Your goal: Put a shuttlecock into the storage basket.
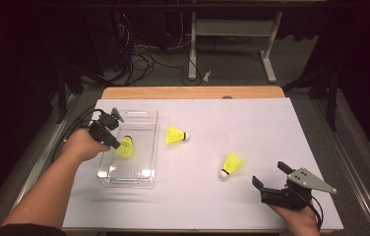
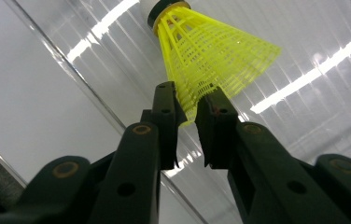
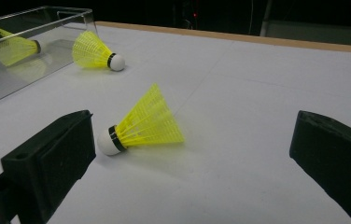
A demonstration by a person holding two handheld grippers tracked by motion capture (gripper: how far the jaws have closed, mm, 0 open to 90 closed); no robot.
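— Three yellow shuttlecocks on the white table. Where is each one?

— One, the held shuttlecock (image 1: 124, 146), is inside the clear plastic bin (image 1: 143, 117) at the table's left, where the left gripper (image 1: 115, 143) has its jaws pinched on the edge of the skirt; in the left gripper view the mesh is caught between both tips.

— And the others?

— The middle shuttlecock (image 1: 175, 135) lies on its side just right of the bin. The near shuttlecock (image 1: 232, 163) lies on the table further right, cork toward the person.

— The right gripper (image 1: 270, 175)?

— Jaws spread wide, gripping nothing, near the table's front right; the near shuttlecock sits ahead of it, apparently closer to one jaw, touching neither.
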